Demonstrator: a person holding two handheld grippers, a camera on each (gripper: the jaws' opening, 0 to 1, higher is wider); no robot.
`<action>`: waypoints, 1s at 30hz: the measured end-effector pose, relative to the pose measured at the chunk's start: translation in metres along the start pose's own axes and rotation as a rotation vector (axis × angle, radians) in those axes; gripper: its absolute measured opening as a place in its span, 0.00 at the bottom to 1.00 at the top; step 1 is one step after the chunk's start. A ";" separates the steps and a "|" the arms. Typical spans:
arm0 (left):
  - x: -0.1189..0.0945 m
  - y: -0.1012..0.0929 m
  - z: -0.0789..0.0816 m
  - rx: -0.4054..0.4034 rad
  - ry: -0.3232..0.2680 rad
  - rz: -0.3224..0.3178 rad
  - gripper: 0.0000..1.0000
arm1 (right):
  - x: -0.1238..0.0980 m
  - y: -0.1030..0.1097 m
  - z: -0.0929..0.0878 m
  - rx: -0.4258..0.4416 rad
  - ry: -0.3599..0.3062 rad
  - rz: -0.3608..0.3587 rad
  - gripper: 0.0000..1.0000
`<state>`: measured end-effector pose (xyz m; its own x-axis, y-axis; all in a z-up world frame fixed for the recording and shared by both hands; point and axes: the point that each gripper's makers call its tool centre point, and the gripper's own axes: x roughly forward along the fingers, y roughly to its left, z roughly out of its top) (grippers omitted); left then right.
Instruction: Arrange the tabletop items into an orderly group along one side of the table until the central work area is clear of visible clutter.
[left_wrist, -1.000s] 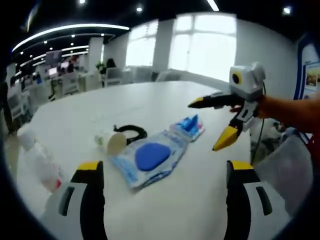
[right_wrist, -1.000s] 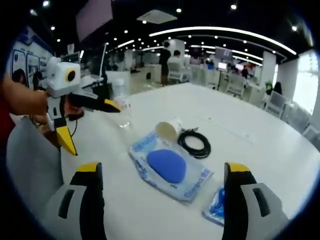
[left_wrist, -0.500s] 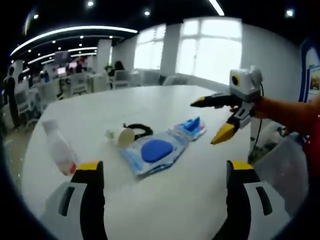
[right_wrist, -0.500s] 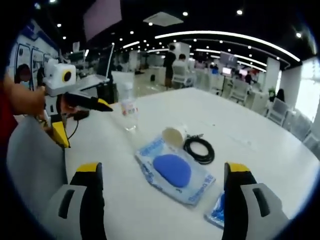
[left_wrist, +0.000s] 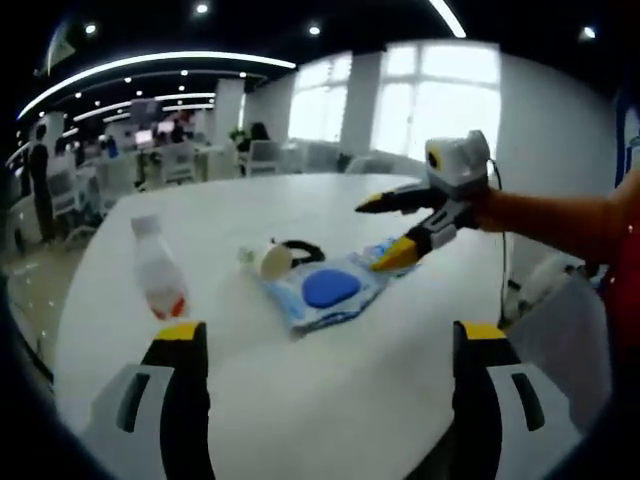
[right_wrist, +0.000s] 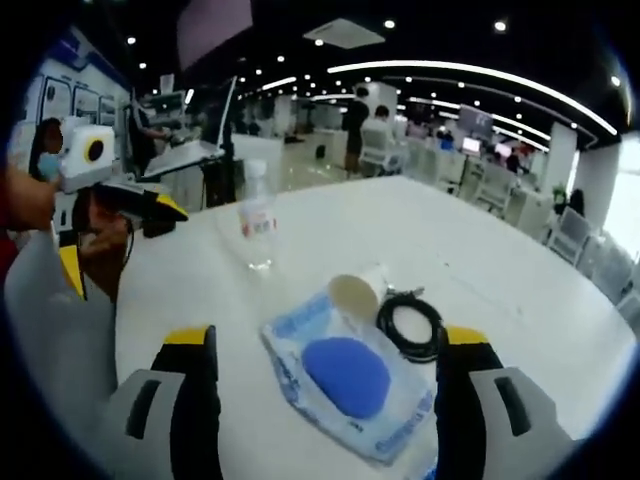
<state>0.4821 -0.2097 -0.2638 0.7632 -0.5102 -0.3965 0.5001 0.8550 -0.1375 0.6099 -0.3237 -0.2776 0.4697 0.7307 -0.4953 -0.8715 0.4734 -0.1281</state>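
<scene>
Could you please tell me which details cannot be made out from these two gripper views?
- Bottle label: too small and blurred in both views.
- Print on the blue-and-white packet: blurred in both views.
- Smaller blue packet: partly hidden by the right gripper in the left gripper view.
- Paper cup contents: mouth too blurred to tell.

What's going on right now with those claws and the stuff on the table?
Both claws open, empty. Right claw above blue packet. Cup, cable, bottle untouched. Nothing blocking.

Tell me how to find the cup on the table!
Start at the big white round table and find the blue-and-white plastic packet near its middle. The paper cup lies tipped on its side at the packet's far edge, beside a coiled black cable. It is the small white one with an open round mouth.
</scene>
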 end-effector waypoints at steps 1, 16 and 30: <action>-0.002 0.001 -0.001 -0.004 -0.001 0.004 0.99 | 0.003 -0.001 0.001 -0.003 -0.001 -0.001 0.84; -0.013 0.012 -0.006 -0.047 -0.003 0.057 0.97 | 0.055 -0.032 -0.001 -0.028 0.029 -0.029 0.43; -0.009 0.016 -0.009 -0.069 0.003 0.061 0.95 | 0.090 -0.053 -0.019 -0.036 0.089 -0.054 0.26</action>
<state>0.4793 -0.1904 -0.2705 0.7902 -0.4563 -0.4091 0.4228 0.8891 -0.1752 0.6956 -0.2919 -0.3316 0.5031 0.6576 -0.5607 -0.8506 0.4915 -0.1868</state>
